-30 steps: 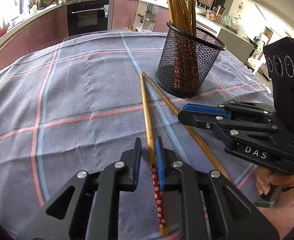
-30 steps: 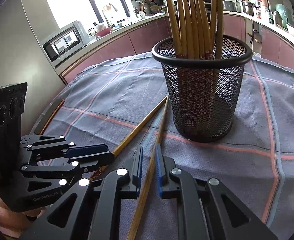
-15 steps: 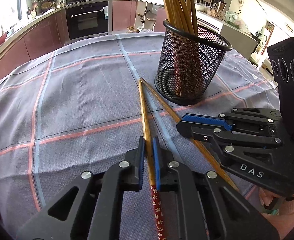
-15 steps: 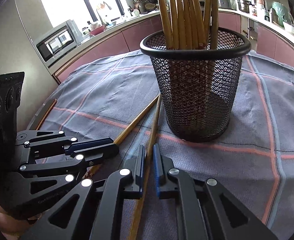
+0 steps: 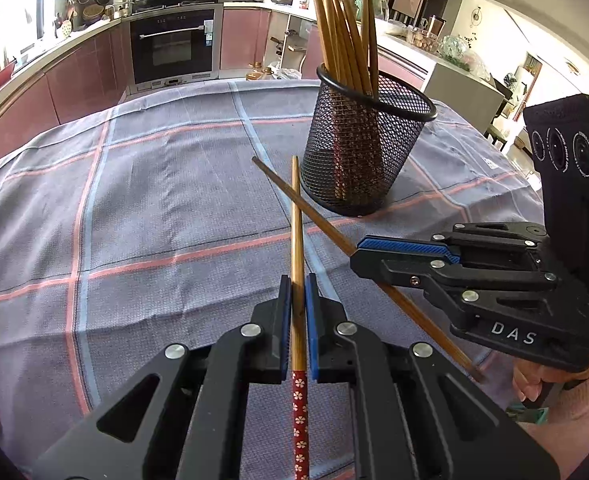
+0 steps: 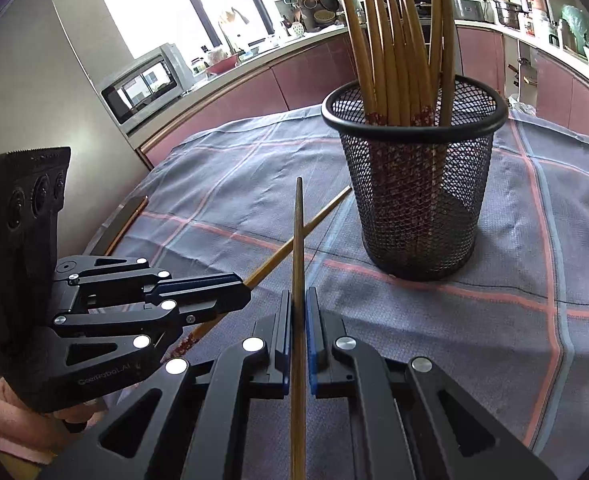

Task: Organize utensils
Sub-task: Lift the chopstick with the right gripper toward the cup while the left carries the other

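Observation:
My left gripper (image 5: 298, 292) is shut on a wooden chopstick (image 5: 296, 224) with a red flowered handle end, lifted off the cloth and pointing at the holder. My right gripper (image 6: 299, 304) is shut on a second chopstick (image 6: 297, 232), also raised. The two sticks cross in the air in front of a black mesh holder (image 5: 358, 152) that stands upright with several chopsticks in it. In the left wrist view the right gripper (image 5: 364, 258) sits to the right with its chopstick (image 5: 318, 224). In the right wrist view the left gripper (image 6: 242, 292) sits at the left and the holder (image 6: 414, 184) stands ahead.
A grey checked cloth (image 5: 154, 200) with red and blue lines covers the round table. The table's wooden rim (image 6: 124, 224) shows at the left. Kitchen counters and an oven (image 5: 170, 48) stand beyond the table.
Both grippers closed on their chopsticks and lifted them off the cloth. The stick tips rose and now cross in the air near the holder.

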